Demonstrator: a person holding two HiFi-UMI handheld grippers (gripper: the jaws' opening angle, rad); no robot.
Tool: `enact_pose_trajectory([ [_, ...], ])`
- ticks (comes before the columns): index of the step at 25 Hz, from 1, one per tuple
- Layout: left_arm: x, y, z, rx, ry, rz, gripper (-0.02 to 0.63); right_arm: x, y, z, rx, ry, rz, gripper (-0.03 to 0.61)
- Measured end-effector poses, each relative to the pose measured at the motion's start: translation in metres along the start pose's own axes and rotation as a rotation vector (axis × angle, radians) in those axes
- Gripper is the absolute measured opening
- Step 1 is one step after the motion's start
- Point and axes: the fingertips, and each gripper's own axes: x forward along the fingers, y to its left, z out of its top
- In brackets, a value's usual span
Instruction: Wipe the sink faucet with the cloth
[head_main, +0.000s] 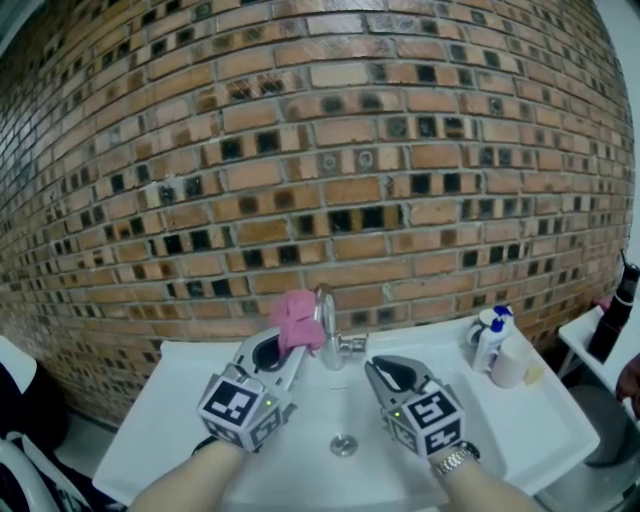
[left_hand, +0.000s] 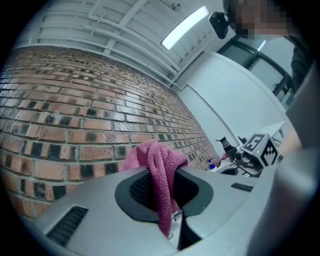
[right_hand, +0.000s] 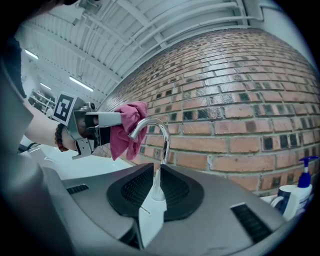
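Observation:
A chrome gooseneck faucet (head_main: 327, 325) stands at the back of the white sink (head_main: 200, 400), in front of a brick wall. My left gripper (head_main: 288, 350) is shut on a pink cloth (head_main: 293, 315), which it holds against the left side of the spout. In the left gripper view the cloth (left_hand: 159, 170) hangs folded between the jaws of the left gripper (left_hand: 167, 187). My right gripper (head_main: 374, 370) sits low to the right of the faucet, jaws together and empty. In the right gripper view the faucet (right_hand: 156, 132) rises just past the right gripper (right_hand: 156, 181), with the cloth (right_hand: 127, 127) at its spout.
A drain (head_main: 343, 443) lies in the basin between my hands. Bottles (head_main: 490, 340) and a white cup (head_main: 510, 365) stand on the sink's right rim; the pump bottle (right_hand: 300, 187) shows in the right gripper view. A black bottle (head_main: 620, 310) stands on a white stand at far right.

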Motion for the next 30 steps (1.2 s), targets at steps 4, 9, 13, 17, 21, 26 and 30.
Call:
enact_pose_trajectory([
  [4, -0.006, -0.008, -0.007, 0.019, 0.022, -0.005, 0.054, 0.001, -0.003, -0.002, 0.002, 0.003, -0.007, 0.055],
  [9, -0.01, -0.012, -0.01, 0.02, 0.04, 0.004, 0.054, 0.002, -0.006, -0.007, 0.001, 0.014, -0.019, 0.055],
  [13, -0.012, -0.018, -0.015, 0.031, 0.041, -0.019, 0.054, 0.001, -0.009, -0.009, 0.002, 0.014, -0.027, 0.055],
  [17, -0.017, -0.025, -0.016, 0.012, 0.047, -0.023, 0.055, -0.001, -0.008, -0.006, 0.004, 0.016, -0.032, 0.055],
  [21, -0.026, -0.029, -0.023, -0.032, 0.05, -0.02, 0.055, -0.006, -0.016, 0.001, 0.03, -0.014, -0.057, 0.055],
  [26, -0.04, -0.032, -0.026, -0.053, 0.049, -0.015, 0.055, -0.008, -0.008, 0.019, 0.05, -0.016, -0.056, 0.055],
  [30, -0.05, -0.037, -0.028, -0.07, 0.043, -0.034, 0.055, -0.018, 0.018, 0.037, 0.034, -0.024, -0.017, 0.055],
])
